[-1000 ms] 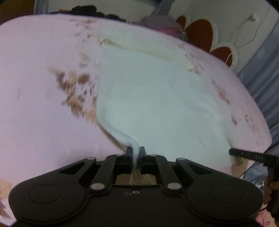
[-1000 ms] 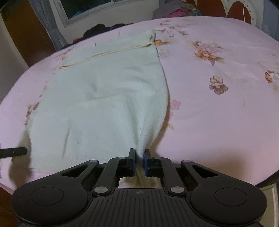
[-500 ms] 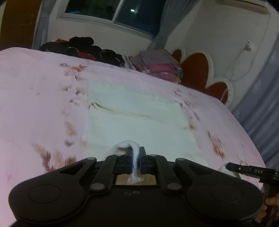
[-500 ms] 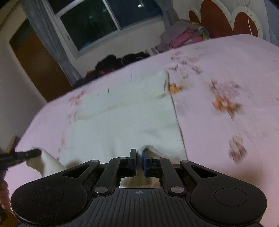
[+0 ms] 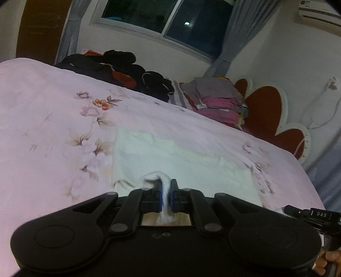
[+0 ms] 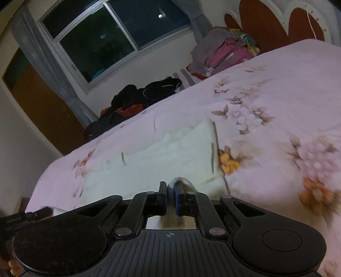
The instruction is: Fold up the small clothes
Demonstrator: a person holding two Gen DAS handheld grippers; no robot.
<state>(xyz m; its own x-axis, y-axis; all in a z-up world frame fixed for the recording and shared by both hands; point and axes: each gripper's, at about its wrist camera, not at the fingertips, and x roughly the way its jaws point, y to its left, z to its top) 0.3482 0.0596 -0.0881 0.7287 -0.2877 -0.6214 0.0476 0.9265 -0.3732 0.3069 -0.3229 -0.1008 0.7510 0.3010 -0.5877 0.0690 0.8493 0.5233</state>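
Cream knit: your small garment (image 5: pixel 187 157) lies flat on the pink floral bedspread (image 5: pixel 53 138), its far band toward the window, its near edge lifted off the bed by both tools.
Left grip: your left gripper (image 5: pixel 165 197) is clamped on a bunched white corner of that near edge; the cloth runs between the blue pads and hangs out behind them.
Right grip: your right gripper (image 6: pixel 170 198) pinches the opposite near corner just as tightly, a loop of knit arching over its pads.
Step in hand: you appear to be mid-fold, carrying the near hem over the body of the garment toward the far band.
Next move: you likely need to bring both corners down level on the far edge, keep them evenly spaced so the fold line runs straight, then let go together.
Risk: one corner landing ahead of the other would probably skew the fold.
Surroundings: dark clothes (image 5: pixel 119 68) sit heaped at the bed's far side beneath the window (image 5: pixel 166 19), with a folded pink-and-grey stack (image 5: pixel 215 100) beside the red headboard (image 5: pixel 264 106).
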